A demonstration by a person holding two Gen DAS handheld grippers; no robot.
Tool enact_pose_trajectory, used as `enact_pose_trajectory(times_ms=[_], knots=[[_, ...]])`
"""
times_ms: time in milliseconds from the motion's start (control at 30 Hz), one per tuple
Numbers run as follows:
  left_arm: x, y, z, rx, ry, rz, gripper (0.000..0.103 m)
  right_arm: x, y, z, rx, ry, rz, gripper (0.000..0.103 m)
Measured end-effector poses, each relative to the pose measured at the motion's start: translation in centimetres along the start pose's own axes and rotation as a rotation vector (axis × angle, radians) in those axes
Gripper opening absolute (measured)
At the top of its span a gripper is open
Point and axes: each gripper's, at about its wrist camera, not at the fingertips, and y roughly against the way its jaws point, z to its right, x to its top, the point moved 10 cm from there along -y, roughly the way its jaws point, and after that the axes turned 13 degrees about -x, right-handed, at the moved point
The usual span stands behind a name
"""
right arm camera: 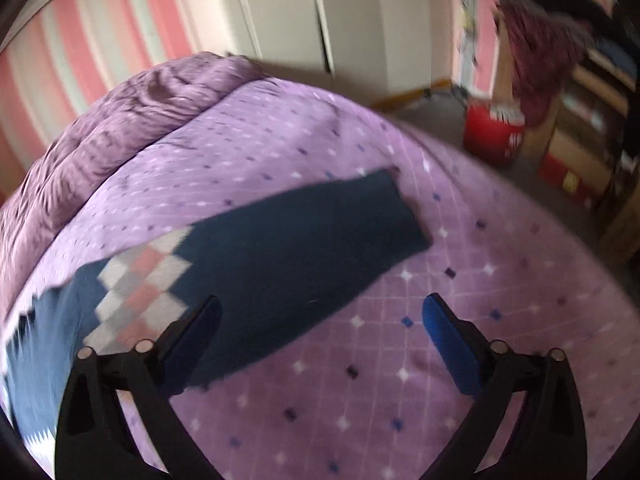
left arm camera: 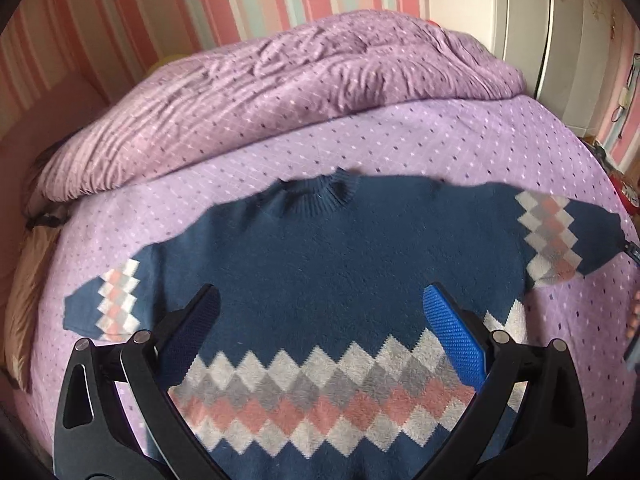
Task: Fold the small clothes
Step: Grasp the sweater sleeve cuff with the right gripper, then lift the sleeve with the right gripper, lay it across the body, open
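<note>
A navy sweater with bands of white, grey and pink diamonds lies flat on the purple bed cover, collar at the far side, both sleeves spread out. My left gripper is open above the sweater's body, holding nothing. In the right wrist view, the sweater's right sleeve stretches out to its cuff at the upper right. My right gripper is open above the near edge of that sleeve and holds nothing. The right wrist view is blurred.
A rumpled purple duvet is heaped at the far side of the bed. A white wardrobe stands beyond. A red bucket and shelves are on the floor past the bed's right edge.
</note>
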Motion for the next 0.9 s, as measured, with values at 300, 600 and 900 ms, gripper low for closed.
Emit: enact_pose_trajectory(times_ms=[300, 600, 900], knots=[[1.2, -1.0, -0.2, -0.015, 0.041, -0.01, 0.1, 0.1, -5.7, 0.7, 0.061, -0.143, -0.104, 0.063], [0.9, 0.0, -1.4, 0.015, 0.042, -0.005, 0.1, 0.0, -6.9, -0.6, -0.006, -0.133, -0.077, 0.038], [1.3, 1.7, -3.7, 0.031, 0.077, 0.02, 0.1, 1.7, -3.7, -2.2, 0.0, -0.083, 0.001, 0.015]])
